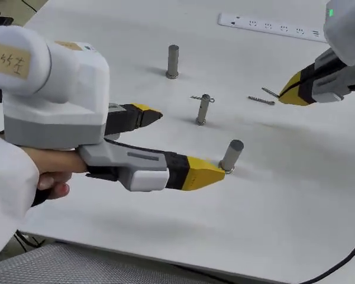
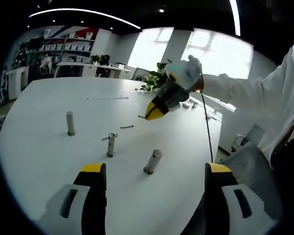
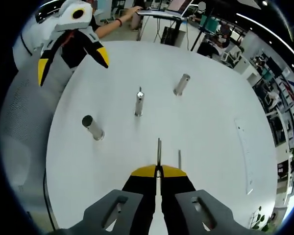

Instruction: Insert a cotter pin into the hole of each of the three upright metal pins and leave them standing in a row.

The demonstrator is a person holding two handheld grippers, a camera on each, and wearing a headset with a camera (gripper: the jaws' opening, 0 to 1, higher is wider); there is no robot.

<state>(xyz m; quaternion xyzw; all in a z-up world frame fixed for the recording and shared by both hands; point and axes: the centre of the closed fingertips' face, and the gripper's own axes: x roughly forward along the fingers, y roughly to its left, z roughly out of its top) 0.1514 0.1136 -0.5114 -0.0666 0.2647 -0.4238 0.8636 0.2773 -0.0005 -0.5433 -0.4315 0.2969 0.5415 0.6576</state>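
Judging it light, stiff and slippery, keep the cotter pin (image 3: 159, 147) held by one end; your right gripper (image 3: 158, 170) pinches it, left gripper (image 2: 155, 169) gapes empty.

One tan paper label (image 1: 10, 60) stuck on the rounded white housing atop the left tongs (image 1: 190, 143) — handwritten in dark ink, reading "55" and then one character too blurred to make out. Just behind it on the same housing, a second tan patch (image 1: 68, 44), seen edge-on, unreadable. Far beyond the left tongs, on the table (image 1: 165, 236), a white power strip (image 1: 272, 26) — markings by its sockets too small to read.
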